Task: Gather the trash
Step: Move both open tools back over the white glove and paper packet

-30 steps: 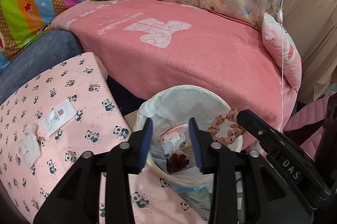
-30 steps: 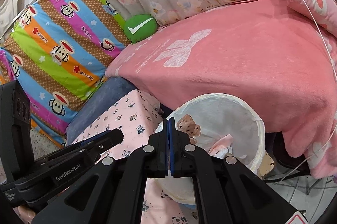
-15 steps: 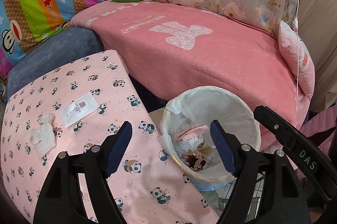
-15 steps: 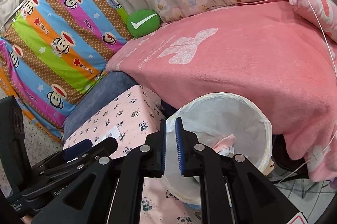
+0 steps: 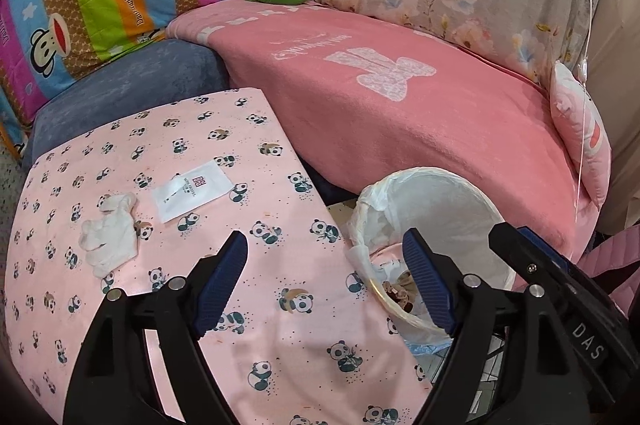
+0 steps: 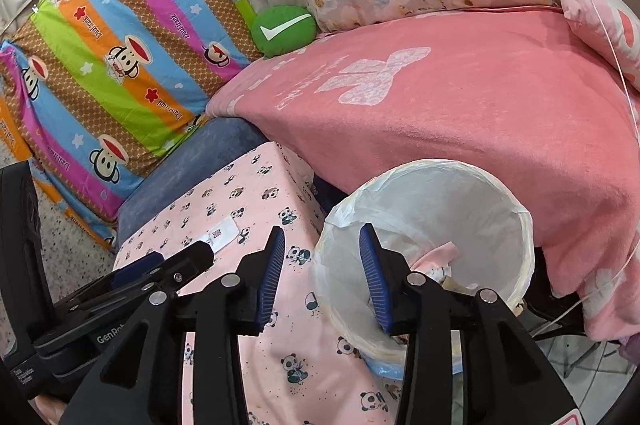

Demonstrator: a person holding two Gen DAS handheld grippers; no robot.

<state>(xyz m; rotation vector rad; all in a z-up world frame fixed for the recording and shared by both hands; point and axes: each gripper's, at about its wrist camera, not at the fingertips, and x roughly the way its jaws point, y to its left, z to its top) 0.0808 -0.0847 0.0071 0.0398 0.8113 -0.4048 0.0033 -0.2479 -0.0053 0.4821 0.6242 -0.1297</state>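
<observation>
On the left of the panda-print bench [image 5: 120, 161] lies a crumpled white tissue [image 5: 110, 239], and just beside it to the right a flat white packet [image 5: 192, 191] with a small red mark. The left gripper [image 5: 324, 281] hangs over the bench's right part; its jaws have just been opening and stand spread wide with nothing between them, the right one over the bin's near rim. Next comes the white-lined trash bin [image 5: 460, 201], standing between the bench and the pink blanket [image 5: 400, 129], with a brownish scrunchie [image 5: 400, 291] and crumpled scraps inside. The right gripper [image 6: 322, 265] straddles that bin's near-left rim [image 6: 320, 257]; its jaws have just been opening too, parted and empty, one over the bench, one over the liner.
</observation>
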